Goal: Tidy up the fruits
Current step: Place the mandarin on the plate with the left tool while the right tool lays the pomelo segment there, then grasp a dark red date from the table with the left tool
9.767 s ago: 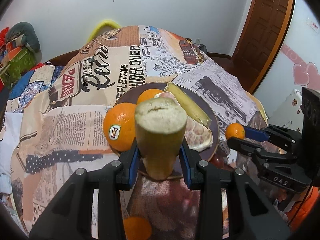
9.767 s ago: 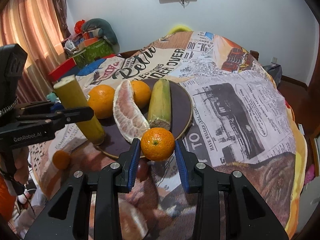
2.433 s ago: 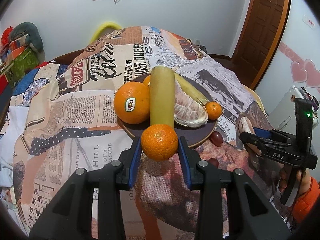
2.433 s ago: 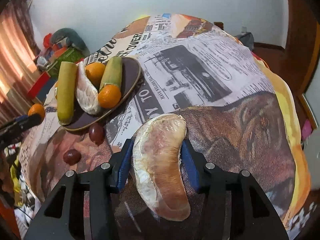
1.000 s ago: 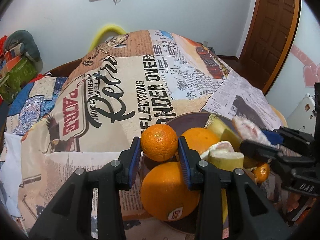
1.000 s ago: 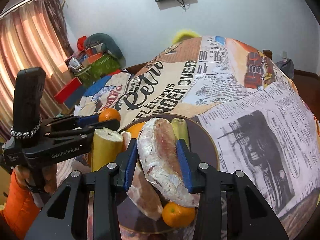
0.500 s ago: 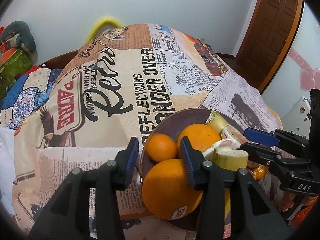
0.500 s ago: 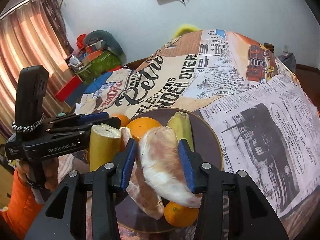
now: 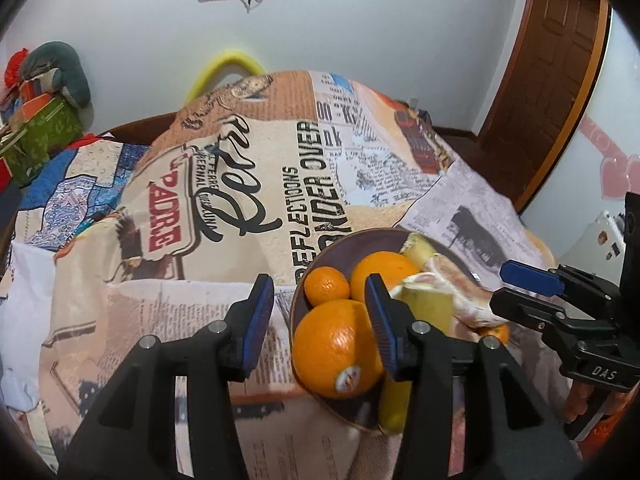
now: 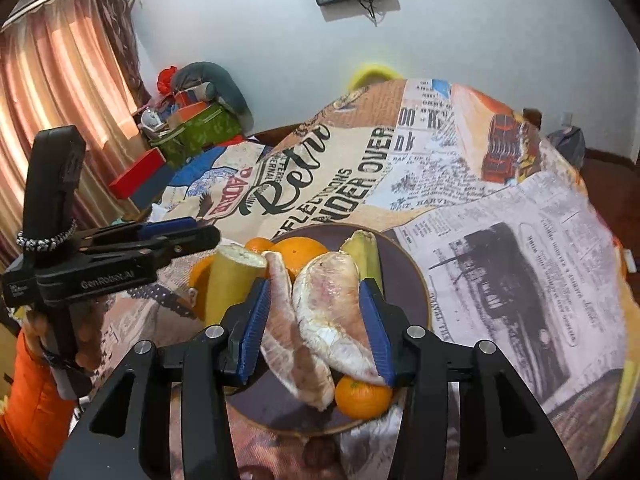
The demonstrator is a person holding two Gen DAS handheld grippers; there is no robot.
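A dark round plate (image 9: 320,246) on the newspaper-print cloth holds the fruit. My left gripper (image 9: 320,320) is open and empty, just above a big stickered orange (image 9: 338,348). A small mandarin (image 9: 326,291) lies free on the plate beyond the pads, beside another orange (image 9: 384,270). My right gripper (image 10: 316,330) is open around a peeled pomelo segment (image 10: 332,312) that rests on the plate (image 10: 420,280); a second segment (image 10: 288,332) lies next to it. Two yellow-green cut stalks (image 10: 228,280) (image 10: 366,256) and a mandarin (image 10: 362,398) are there too.
The left gripper (image 10: 204,234) reaches in from the plate's left, held by a hand in an orange sleeve (image 10: 32,400). The right gripper (image 9: 500,286) sits at the plate's right. Boxes (image 10: 192,132) and curtains stand far left, a wooden door (image 9: 560,80) far right.
The left jaws opened, left the small mandarin on the plate and drew back and up. The right jaws opened off the pomelo segment, which now lies on the plate.
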